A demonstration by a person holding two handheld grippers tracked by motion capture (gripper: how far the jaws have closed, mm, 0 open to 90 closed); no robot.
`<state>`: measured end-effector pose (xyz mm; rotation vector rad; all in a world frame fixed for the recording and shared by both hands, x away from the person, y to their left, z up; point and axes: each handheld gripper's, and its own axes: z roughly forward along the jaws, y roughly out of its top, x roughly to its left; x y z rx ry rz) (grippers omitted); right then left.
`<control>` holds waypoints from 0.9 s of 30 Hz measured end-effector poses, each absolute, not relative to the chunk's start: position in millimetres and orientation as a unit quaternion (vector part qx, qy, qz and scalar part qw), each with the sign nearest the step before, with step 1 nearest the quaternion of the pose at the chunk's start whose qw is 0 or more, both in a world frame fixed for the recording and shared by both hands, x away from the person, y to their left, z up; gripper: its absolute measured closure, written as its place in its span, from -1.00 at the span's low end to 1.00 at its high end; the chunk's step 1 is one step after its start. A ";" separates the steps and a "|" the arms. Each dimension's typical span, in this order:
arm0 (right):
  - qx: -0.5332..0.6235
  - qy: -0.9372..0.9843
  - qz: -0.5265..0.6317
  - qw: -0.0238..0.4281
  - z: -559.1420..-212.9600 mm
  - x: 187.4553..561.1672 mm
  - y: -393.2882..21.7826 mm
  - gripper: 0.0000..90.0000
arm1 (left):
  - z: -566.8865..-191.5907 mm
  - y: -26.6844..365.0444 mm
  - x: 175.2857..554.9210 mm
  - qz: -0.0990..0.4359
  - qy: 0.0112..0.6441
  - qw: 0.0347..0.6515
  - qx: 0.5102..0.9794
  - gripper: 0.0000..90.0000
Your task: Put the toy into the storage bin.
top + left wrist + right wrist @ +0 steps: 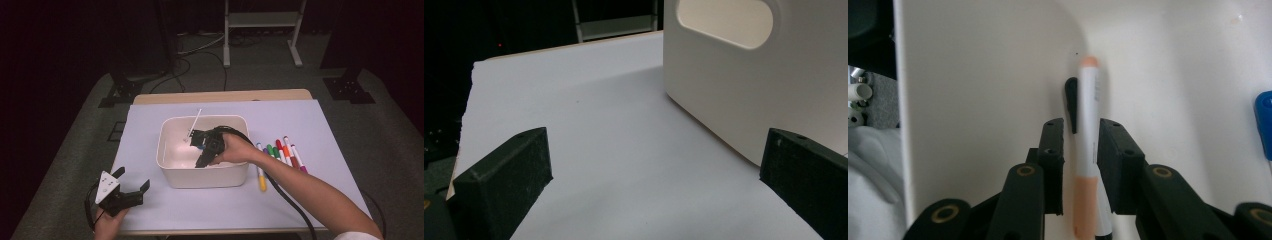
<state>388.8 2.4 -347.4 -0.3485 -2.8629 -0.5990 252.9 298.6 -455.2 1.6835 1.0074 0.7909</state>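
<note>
My right gripper [197, 142] is down inside the white bin [167, 167], and in the right gripper view the peach-and-white marker [1088, 150] stands between my two black jaws, its peach tip up near the bin's curved inner corner. A thin gap seems to show on either side of the barrel, so I read the jaws as slightly parted around it and not pressing, though the view is close and the lower end of the marker is cut off at the bottom edge, so I can't be certain of contact further down. From the high view my own hand [235, 149] and the gripper body cover the marker, and a thin white stick [194, 124] slants up past the bin's far rim. A blue object [1264, 127] lies in the bin at the right edge of the right gripper view, too cropped to name. My left gripper [131, 186] rests near the table's front left corner, jaws spread wide with nothing between them; in its own view the bin's outer wall [744, 85] with a handle cut-out rises just beyond the right jaw. A row of coloured markers [280, 152] lies on the white sheet [310, 125] to the right of the bin, partly hidden behind my forearm.
</note>
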 end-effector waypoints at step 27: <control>-0.197 -0.919 -0.341 0.003 -258.2 369.3 -121.0 0.37 | -454.9 297.9 252.4 0.329 0.413 0.486 0.696 -1.00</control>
